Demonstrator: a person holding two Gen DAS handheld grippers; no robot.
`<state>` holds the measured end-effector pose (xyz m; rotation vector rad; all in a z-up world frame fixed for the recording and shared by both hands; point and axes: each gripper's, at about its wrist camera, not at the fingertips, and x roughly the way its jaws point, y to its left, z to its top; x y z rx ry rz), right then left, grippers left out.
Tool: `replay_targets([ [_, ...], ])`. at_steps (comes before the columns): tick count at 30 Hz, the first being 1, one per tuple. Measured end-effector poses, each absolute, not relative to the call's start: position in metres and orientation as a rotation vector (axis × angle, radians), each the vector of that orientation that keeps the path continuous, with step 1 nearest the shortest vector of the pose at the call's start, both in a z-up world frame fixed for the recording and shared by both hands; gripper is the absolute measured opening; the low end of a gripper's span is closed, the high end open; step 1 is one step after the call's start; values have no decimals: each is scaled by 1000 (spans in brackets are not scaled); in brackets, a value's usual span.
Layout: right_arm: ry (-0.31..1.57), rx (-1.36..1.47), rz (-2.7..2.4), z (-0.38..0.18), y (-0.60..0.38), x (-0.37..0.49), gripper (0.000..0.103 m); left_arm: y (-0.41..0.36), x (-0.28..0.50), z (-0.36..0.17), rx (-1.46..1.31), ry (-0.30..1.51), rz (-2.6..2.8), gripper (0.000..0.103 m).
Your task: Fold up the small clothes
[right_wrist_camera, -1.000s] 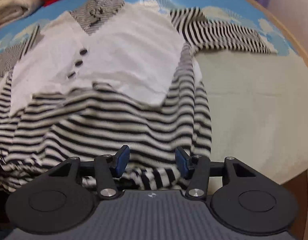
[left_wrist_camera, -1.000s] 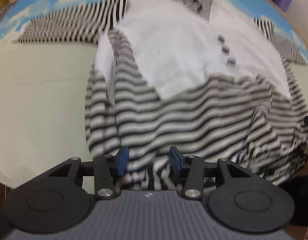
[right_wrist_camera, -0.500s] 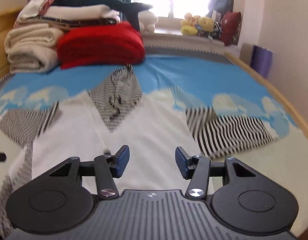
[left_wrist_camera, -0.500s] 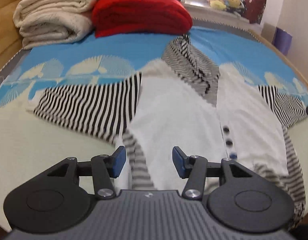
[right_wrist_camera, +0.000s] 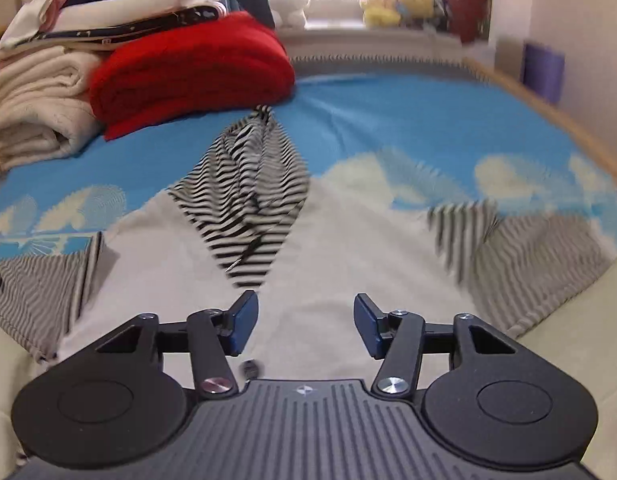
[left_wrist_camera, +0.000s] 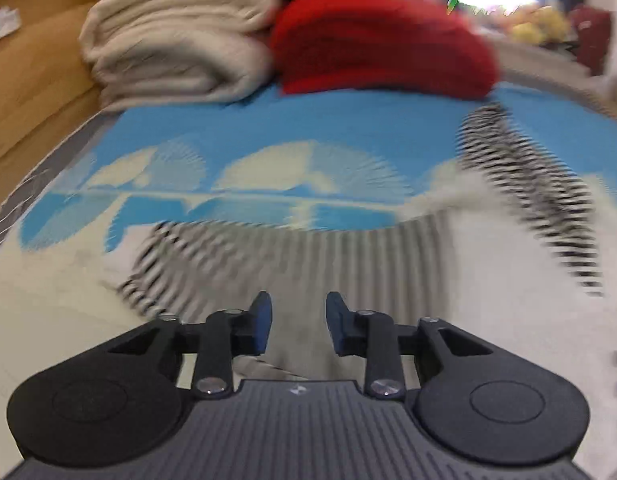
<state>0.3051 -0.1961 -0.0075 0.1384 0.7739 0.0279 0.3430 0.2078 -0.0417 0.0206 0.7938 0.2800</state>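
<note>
Folding the cardigan (right_wrist_camera: 340,248) lying flat on the bed (right_wrist_camera: 408,120) below the red blanket (right_wrist_camera: 188,68): both tongs, left (left_wrist_camera: 298,320) and right (right_wrist_camera: 306,320), apart and empty, left over the sleeve (left_wrist_camera: 308,264); next probably grip sleeves, fold inward.

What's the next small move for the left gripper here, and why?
Probably lower the left gripper onto the striped left sleeve and pinch it near the cuff, to fold it inward over the white body. The gripper is open and holds nothing, both sleeves lie spread out to the sides, and the hooded top's body looks flat. The left view is motion-blurred, so the exact grasp point is uncertain.
</note>
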Motion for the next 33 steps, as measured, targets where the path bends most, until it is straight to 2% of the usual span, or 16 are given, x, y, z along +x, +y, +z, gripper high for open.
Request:
replay_targets([
  [5, 745, 178, 67, -21, -181, 320, 16, 291, 361, -59, -127, 797, 480, 34],
  [7, 771, 215, 68, -26, -179, 330, 16, 318, 362, -68, -210, 810, 529, 37],
  [10, 814, 238, 88, -34, -174, 341, 17, 345, 368, -85, -267, 852, 574, 48],
  [15, 880, 223, 111, -52, -168, 347, 17, 351, 371, -106, -296, 864, 607, 50],
  [16, 887, 222, 113, -53, -167, 347, 17, 350, 373, -107, -290, 861, 609, 32],
  [17, 892, 219, 114, -55, -167, 347, 17, 346, 374, -104, -283, 852, 606, 5],
  [20, 906, 212, 108, -59, -167, 347, 17, 324, 385, -97, -231, 821, 572, 5],
  [26, 904, 218, 101, -57, -173, 343, 17, 264, 385, -23, -266, 653, 450, 5],
  [29, 886, 220, 92, -53, -178, 340, 17, 195, 380, 10, -247, 590, 271, 5],
  [33, 859, 240, 36, -48, -192, 339, 17, 88, 368, 22, -222, 619, -28, 6],
])
